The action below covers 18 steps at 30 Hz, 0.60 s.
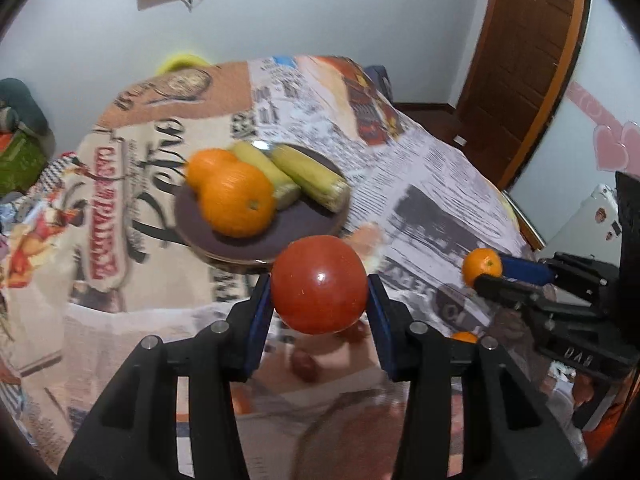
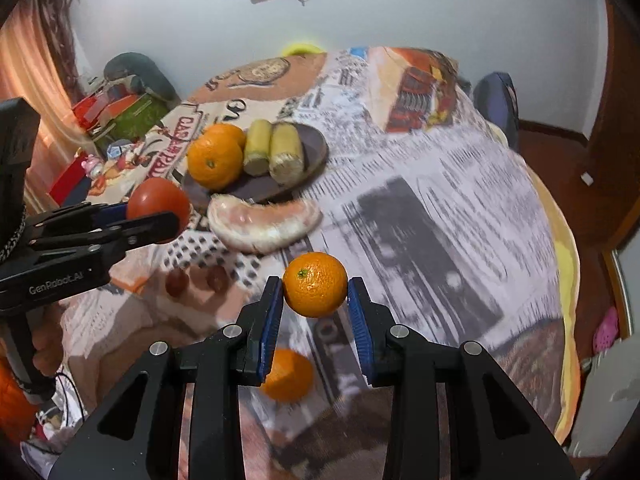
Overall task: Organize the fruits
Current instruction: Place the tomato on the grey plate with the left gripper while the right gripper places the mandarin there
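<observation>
My left gripper [image 1: 320, 284] is shut on a red tomato [image 1: 319, 284] and holds it above the table, just in front of the dark plate [image 1: 304, 220]. The plate carries two oranges [image 1: 238, 206] and two corn cobs [image 1: 312, 176]. My right gripper [image 2: 315, 285] is shut on a small orange [image 2: 315, 284], raised over the table to the right of the plate [image 2: 316, 148]. The left gripper [image 2: 160, 216] with the tomato [image 2: 158, 204] also shows in the right wrist view. A pomelo wedge [image 2: 264, 222] lies beside the plate. Another orange [image 2: 288, 376] lies below my right gripper.
The round table wears a printed newspaper-pattern cloth [image 2: 420, 184]. Two small dark red fruits [image 2: 196, 280] lie on the cloth near the front. A chair [image 2: 498, 96] stands at the far right, and boxes and clutter [image 2: 120, 112] sit to the left. A wooden door [image 1: 528, 48] is at the right.
</observation>
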### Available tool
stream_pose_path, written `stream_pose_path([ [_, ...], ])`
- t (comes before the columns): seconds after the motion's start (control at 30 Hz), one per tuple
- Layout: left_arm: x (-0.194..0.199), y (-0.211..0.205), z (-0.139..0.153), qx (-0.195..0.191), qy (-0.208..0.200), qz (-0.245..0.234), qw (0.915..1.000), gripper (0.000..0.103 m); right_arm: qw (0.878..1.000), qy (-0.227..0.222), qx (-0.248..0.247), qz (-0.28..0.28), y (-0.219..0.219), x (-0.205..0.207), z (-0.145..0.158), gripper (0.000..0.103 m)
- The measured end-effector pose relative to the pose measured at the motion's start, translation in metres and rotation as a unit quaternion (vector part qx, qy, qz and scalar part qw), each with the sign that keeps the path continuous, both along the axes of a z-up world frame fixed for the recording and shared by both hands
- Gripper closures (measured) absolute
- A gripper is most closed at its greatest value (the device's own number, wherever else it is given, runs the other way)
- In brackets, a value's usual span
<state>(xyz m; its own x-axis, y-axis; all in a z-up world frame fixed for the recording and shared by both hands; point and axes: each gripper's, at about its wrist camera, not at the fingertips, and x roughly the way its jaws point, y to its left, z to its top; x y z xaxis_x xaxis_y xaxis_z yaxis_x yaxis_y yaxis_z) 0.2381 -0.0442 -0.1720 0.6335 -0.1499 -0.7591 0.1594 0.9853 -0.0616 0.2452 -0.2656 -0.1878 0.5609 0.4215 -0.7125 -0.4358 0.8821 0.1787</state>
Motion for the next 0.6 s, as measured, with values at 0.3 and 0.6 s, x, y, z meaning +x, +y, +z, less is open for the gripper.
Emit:
stream_pose_path([
  [0.3,0.005,0.059,0.019,0.011,-0.023,0.054,0.9982,0.057,0.999,-0.037,0.013,0.018,0.025,0.024,0.024,0.072],
  [0.6,0.03,0.087,0.014,0.013,-0.022,0.078,0.9967,0.057,0.998,-0.053,0.021,0.036,0.053,0.054,0.031,0.072],
])
